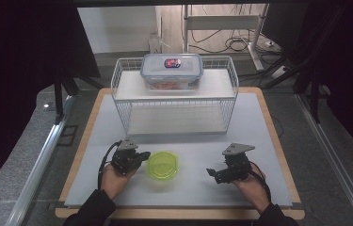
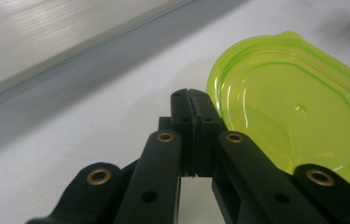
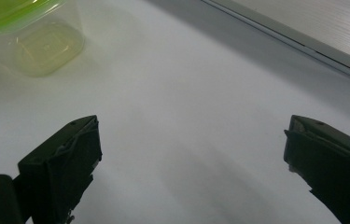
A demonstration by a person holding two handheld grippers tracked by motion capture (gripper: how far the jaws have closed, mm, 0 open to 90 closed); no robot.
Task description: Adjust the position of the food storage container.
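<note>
A pale grey mat (image 1: 254, 117) covers the wooden tabletop (image 1: 277, 141), leaving a wood border at the sides. A white wire rack (image 1: 122, 101) stands at the far middle of the mat, a clear lidded box (image 1: 171, 70) on its upper shelf. Nearer, a green-lidded container (image 1: 162, 165) sits on the mat.
</note>
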